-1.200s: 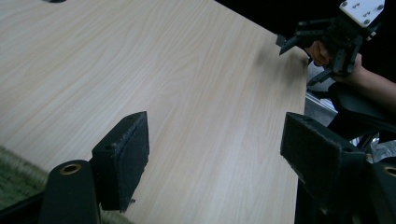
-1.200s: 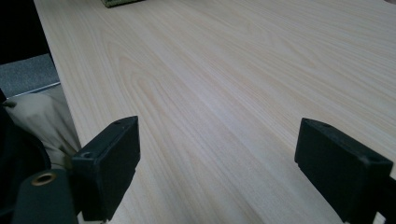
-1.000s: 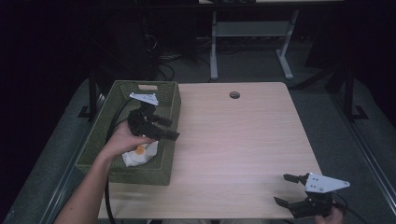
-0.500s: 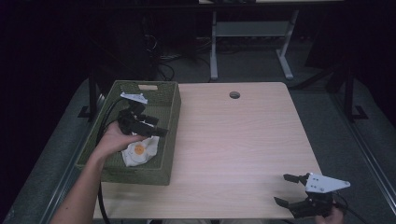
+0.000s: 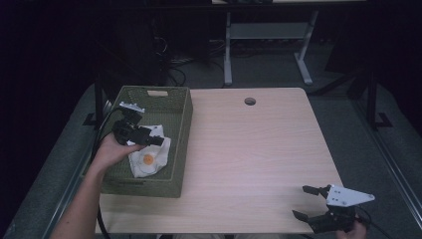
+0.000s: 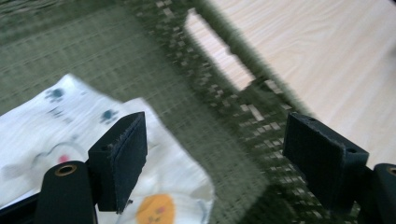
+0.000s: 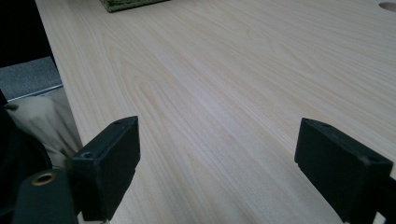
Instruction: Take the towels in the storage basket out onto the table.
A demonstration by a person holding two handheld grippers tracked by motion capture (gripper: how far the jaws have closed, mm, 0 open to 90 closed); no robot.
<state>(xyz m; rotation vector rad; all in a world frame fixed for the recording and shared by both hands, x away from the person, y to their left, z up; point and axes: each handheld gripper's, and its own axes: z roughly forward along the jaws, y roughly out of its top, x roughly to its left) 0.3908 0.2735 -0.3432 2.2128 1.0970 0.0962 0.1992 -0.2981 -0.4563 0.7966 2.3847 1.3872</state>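
A green woven basket (image 5: 179,117) stands on the left part of the table. Inside it lies a white cloth (image 5: 149,159) printed with small figures and an orange face. My left gripper (image 5: 152,141) hovers open inside the basket just above the cloth, nothing between its jaws. In the left gripper view the cloth (image 6: 60,135) lies under the left pad (image 6: 122,158) and the basket wall with its handle slot (image 6: 219,60) runs ahead. My right gripper (image 5: 304,202) rests open at the table's near right corner, over bare wood (image 7: 224,93).
The light wooden table (image 5: 259,149) has a round cable hole (image 5: 250,101) near its far edge. A white desk frame (image 5: 268,35) stands on the floor beyond. Cables trail on the floor behind the basket. Dark floor surrounds the table.
My left gripper has drawn back toward the basket's left side and risen off the cloth, which now lies more uncovered. The right gripper has stayed in place.
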